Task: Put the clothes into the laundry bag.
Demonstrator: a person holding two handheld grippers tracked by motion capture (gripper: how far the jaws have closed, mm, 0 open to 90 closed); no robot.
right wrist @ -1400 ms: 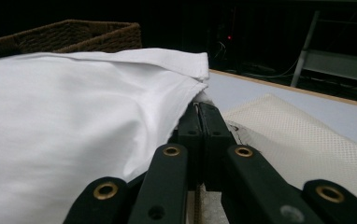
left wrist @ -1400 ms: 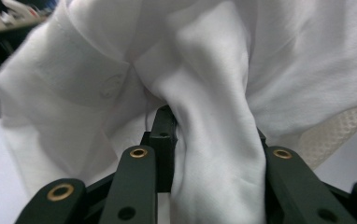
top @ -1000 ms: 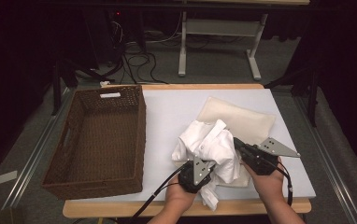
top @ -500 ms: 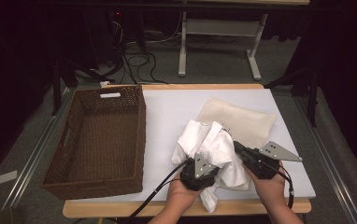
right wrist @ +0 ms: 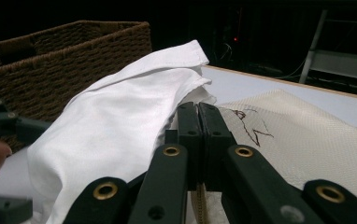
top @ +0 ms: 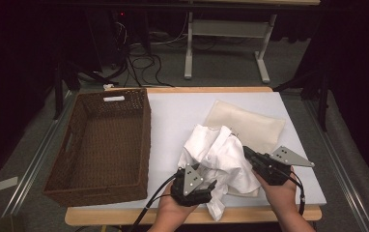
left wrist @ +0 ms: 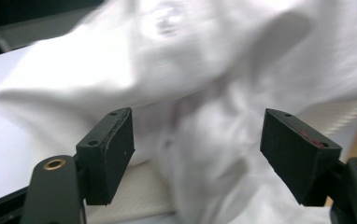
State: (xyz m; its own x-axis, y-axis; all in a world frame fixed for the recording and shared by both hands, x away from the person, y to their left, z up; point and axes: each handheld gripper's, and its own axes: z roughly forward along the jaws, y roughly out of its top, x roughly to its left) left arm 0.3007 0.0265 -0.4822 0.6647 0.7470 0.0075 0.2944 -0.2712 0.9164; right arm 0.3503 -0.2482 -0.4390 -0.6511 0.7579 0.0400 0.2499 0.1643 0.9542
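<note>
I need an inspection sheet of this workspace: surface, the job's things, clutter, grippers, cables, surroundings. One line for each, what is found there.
Surface: white table top with a wooden edge, lit.
Job's things: crumpled white shirt bunched at the near edge, partly lying on a cream woven cloth.
Clutter: brown wicker basket at the table's left side, nothing seen inside.
Grippers: left gripper has its jaws wide apart with the shirt between them; right gripper has its jaws pressed together at the shirt's edge, but whether cloth is pinched I cannot tell.
Cables: one black cable trails from the left gripper over the near edge; more cables lie on the floor behind.
Surroundings: dark room, a white table frame beyond.
</note>
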